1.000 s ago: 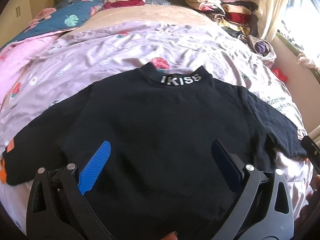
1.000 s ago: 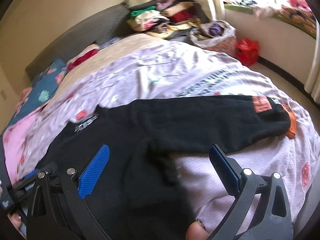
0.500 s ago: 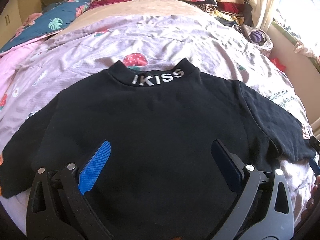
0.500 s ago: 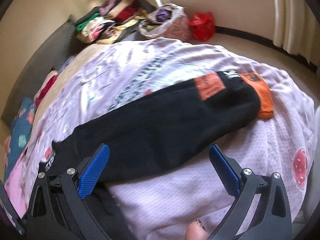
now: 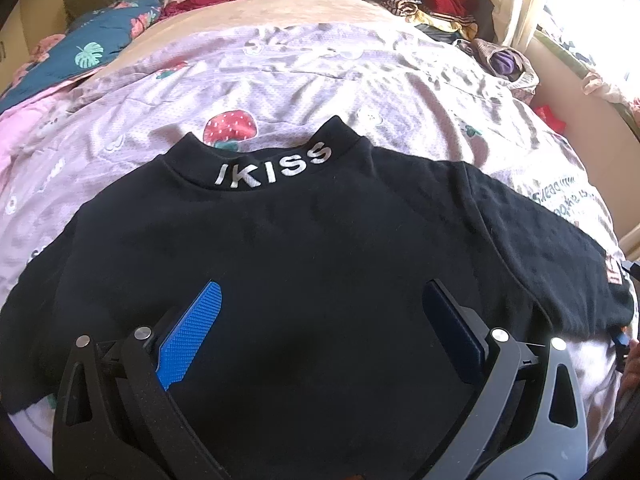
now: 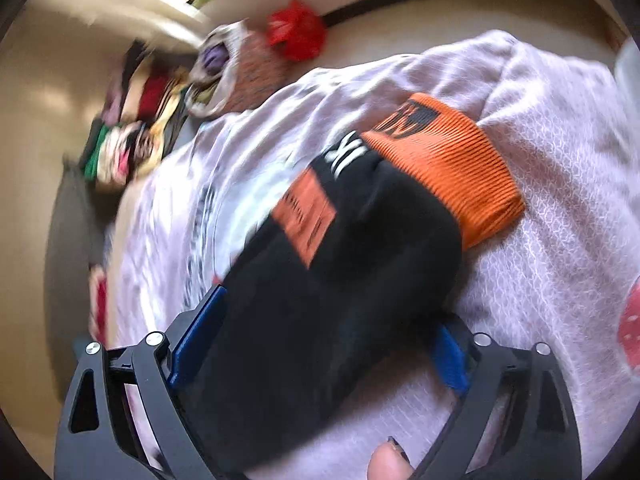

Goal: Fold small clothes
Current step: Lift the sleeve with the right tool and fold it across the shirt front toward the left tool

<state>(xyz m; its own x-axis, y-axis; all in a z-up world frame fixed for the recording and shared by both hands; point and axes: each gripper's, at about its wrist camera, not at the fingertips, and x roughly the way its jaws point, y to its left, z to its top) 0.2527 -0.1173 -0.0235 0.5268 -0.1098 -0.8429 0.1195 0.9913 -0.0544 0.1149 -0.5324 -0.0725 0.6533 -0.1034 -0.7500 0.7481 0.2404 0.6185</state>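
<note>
The black sweater (image 5: 320,264) lies flat on the bed's lilac cover (image 5: 360,80), collar away from the left tool (image 5: 320,344), whose released jaws hover wide over its body. Its sleeve (image 6: 320,280), ending in an orange cuff (image 6: 448,168), runs between the right tool's (image 6: 320,344) jaws, which have just been closing; not yet clenched on it.

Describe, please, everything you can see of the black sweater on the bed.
The black sweater lies flat on a lilac strawberry-print bedspread, its collar lettered KISS in white. It looks like soft knit. One sleeve has an orange patch and a ribbed orange cuff; the right gripper straddles that sleeve, jaws closing in.
</note>
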